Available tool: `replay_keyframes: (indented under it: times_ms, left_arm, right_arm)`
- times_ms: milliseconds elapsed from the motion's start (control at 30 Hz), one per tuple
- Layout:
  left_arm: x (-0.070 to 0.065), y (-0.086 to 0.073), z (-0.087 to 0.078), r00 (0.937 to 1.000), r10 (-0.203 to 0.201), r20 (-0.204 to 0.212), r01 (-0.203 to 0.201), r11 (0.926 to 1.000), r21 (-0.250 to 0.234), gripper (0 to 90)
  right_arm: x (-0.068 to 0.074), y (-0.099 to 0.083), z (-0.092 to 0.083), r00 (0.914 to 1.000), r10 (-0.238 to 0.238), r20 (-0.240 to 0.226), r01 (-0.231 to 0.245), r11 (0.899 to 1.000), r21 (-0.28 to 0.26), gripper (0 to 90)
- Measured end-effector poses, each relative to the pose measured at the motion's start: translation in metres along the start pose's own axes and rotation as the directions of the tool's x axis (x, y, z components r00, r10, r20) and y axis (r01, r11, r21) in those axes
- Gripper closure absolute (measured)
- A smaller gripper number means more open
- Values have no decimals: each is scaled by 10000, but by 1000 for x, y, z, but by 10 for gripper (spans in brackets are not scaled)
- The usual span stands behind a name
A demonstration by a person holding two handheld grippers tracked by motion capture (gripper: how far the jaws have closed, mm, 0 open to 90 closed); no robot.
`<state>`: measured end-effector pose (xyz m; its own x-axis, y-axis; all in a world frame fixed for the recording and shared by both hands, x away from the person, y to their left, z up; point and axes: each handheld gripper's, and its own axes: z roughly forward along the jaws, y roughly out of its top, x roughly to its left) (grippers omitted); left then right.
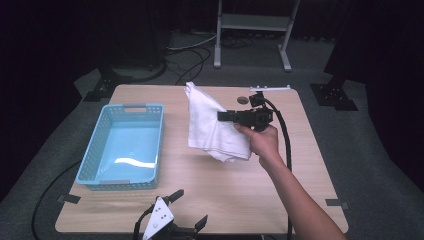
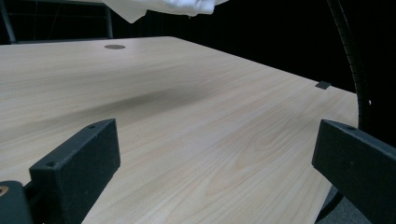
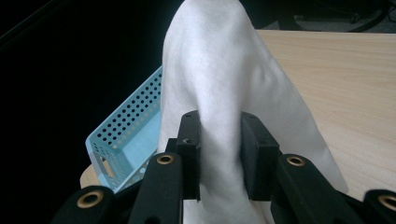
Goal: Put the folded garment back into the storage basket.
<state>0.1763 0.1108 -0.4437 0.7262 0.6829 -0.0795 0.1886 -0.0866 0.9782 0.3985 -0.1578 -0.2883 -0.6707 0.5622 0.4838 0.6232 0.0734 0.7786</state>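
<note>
High view: your wooden table carries the blue basket at nine o'clock. Your right gripper pinches the white cloth near the table's centre, lifted off the wood, just right of the basket. At six o'clock, your left gripper rests spread wide, holding nothing.

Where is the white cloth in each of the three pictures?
High view: the white cloth hangs mid-table, pinched by the right claw.
Left gripper view: its lower edge shows at the top, above the table.
Right gripper view: it rises up the middle, between the jaws.
Shared landmark: the wooden table.
</note>
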Motion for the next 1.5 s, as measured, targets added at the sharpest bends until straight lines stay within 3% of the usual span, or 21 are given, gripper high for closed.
replay_keyframes:
  times_ms: [433, 700, 1133, 1500]
  left_arm:
    - [0, 0, 0, 10000, -43, 13, 43, 10000, 12, 6]
    - [-1, -1, 0, 10000, -82, 28, 82, 10000, 4, 6]
    - [0, 0, 0, 10000, -64, 35, 64, 10000, -48, 6]
    - [-1, -1, 0, 9999, -103, 54, 103, 9999, -16, 6]
  right_arm:
    - [3, 1, 17, 9997, 201, -113, -201, 9998, 70, 720]
    - [7, 2, 30, 9983, 422, -414, -422, 9991, 14, 720]
    - [18, 2, 53, 9961, 420, -774, -418, 9991, 36, 719]
    - [23, 6, 59, 9951, 387, -911, -381, 9992, 76, 718]
